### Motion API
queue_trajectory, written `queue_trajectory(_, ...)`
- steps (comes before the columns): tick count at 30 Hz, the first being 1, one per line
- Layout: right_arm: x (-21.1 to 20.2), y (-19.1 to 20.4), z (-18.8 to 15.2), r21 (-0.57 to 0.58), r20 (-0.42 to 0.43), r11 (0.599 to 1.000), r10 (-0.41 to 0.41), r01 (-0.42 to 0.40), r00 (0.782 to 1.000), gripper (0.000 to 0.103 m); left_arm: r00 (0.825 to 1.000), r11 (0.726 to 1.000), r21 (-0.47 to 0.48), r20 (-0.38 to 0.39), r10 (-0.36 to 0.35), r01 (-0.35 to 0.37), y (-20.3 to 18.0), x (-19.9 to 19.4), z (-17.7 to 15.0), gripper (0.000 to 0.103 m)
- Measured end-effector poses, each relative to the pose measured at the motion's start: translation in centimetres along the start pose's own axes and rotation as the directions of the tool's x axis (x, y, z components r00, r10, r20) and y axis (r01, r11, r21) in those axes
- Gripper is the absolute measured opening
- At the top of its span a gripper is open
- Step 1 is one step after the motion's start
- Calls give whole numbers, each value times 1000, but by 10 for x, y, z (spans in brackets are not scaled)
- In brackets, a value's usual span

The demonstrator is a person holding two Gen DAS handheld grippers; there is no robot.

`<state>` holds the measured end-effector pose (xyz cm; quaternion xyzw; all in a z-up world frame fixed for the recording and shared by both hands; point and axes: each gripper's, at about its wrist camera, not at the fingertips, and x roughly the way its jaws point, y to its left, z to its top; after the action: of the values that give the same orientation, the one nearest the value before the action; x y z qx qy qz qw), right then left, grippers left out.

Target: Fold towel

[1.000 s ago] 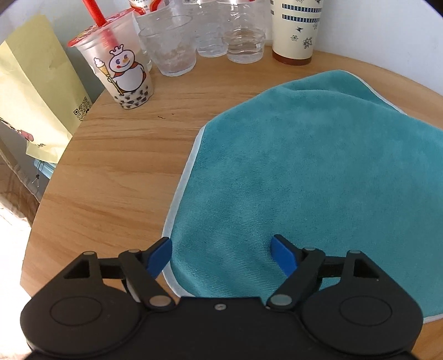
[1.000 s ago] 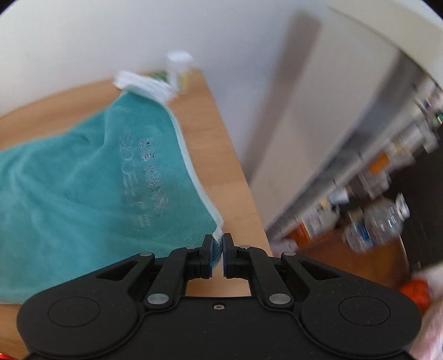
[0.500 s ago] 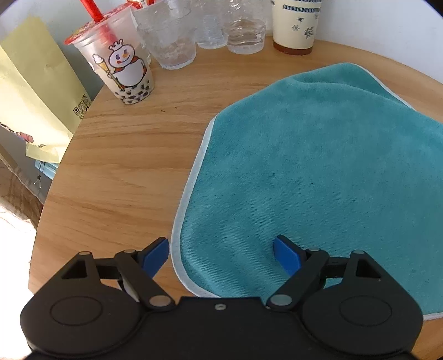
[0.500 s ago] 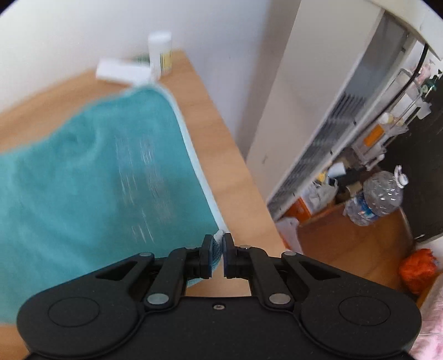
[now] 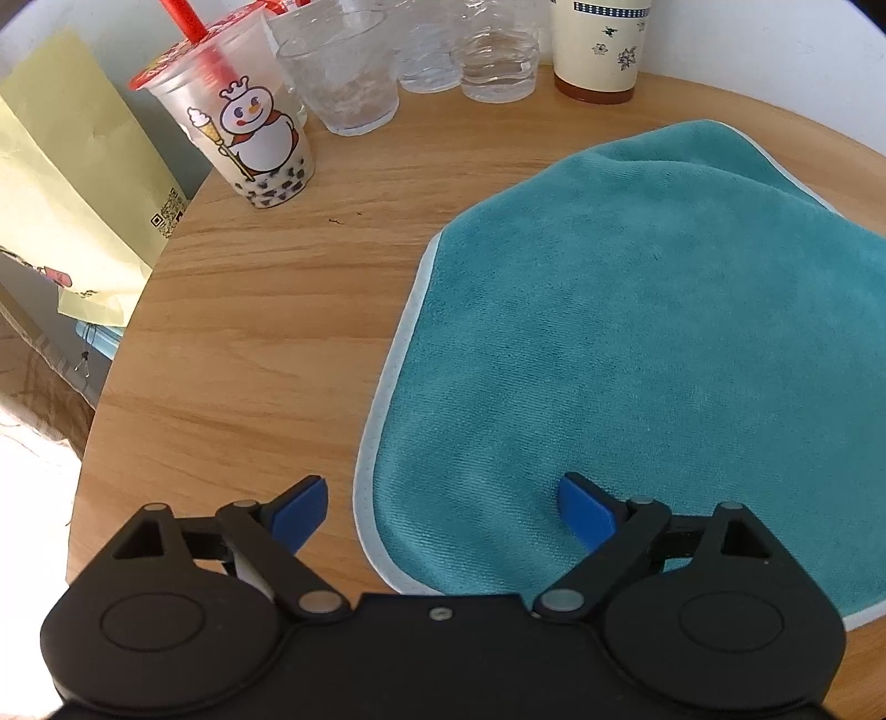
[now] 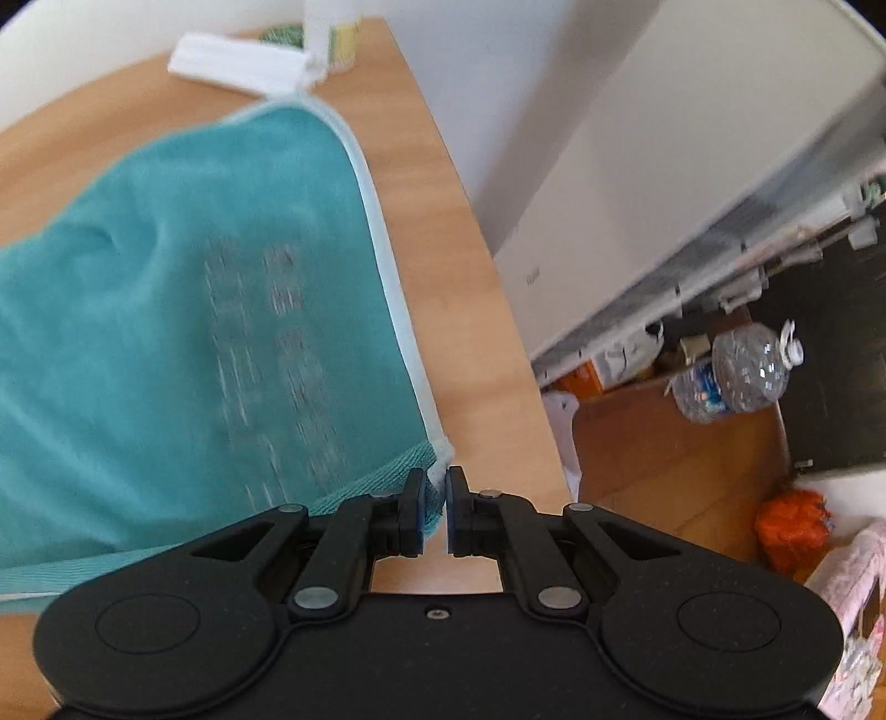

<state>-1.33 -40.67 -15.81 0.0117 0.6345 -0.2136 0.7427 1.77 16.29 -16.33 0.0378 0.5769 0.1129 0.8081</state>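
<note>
A: What's the setup?

B: A round wooden tabletop [image 5: 266,332] with a teal towel [image 5: 653,343] spread over its right part, one rounded corner toward the left claw. Along the far edge stand a bubble tea cup [image 5: 249,138], a clear glass [image 5: 343,72] and a paper cup [image 5: 598,44], all well apart from the cloth.

A: And the claws?

B: The left claw [image 5: 443,512] hangs wide open, one blue finger over bare wood, the other over the towel, straddling the near white-trimmed hem. It grips nothing. The right claw [image 6: 435,512] is pinched closed on the towel's other near corner, at the white trim, and that corner looks lifted off the wood.

A: How will the cloth handle?

B: Soft, light and limp, I'd judge; plush pile, so it should sag between holds rather than keep shape. Best taken at the stitched corner hem, where the trim gives the fingers something firm.
</note>
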Motion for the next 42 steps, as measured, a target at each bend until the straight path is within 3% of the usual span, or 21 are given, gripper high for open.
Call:
queue_trajectory(6,-1,-36,-36,99,-65,995,32,-25,997,7,1000,1000,-1,-7,4,-4,6,0,-1,93)
queue_trajectory(10,5,-35,-32,115,-34,993,17,-13,999,7,1000,1000,5,-13,6,-6,8,0,0,94)
queue_trajectory(13,1,-23,-23,64,-4,998,17,-16,1000,7,1000,1000,6,-23,8,-8,7,0,2,94)
queue_trajectory(15,-4,-13,-20,2,19,1000,-11,11,1000,15,1000,1000,14,-25,11,-10,6,0,3,94)
queue_trajectory(17,-19,-4,-22,-86,104,995,-43,52,994,20,1000,1000,19,-23,12,-12,6,0,2,94)
queue_trajectory(18,-25,-1,-23,-114,139,993,-22,38,990,25,1000,1000,17,-22,12,-12,6,0,2,94)
queue_trajectory(22,-35,11,-20,-175,206,979,145,-109,968,26,1000,1000,11,-16,10,-10,7,1,0,94)
queue_trajectory(27,-23,43,0,-242,251,959,210,-149,945,26,1000,1000,6,-11,13,-13,8,-1,-2,94)
queue_trajectory(30,-7,62,10,-296,219,947,197,-128,956,26,1000,999,20,-6,26,-26,8,-2,-6,94)
queue_trajectory(37,10,51,27,-253,236,957,206,-145,950,36,999,999,-32,-22,40,-41,19,-5,-19,95)
queue_trajectory(42,14,54,45,-255,239,956,210,-147,948,37,998,996,-79,-36,43,-46,29,-8,-32,95)
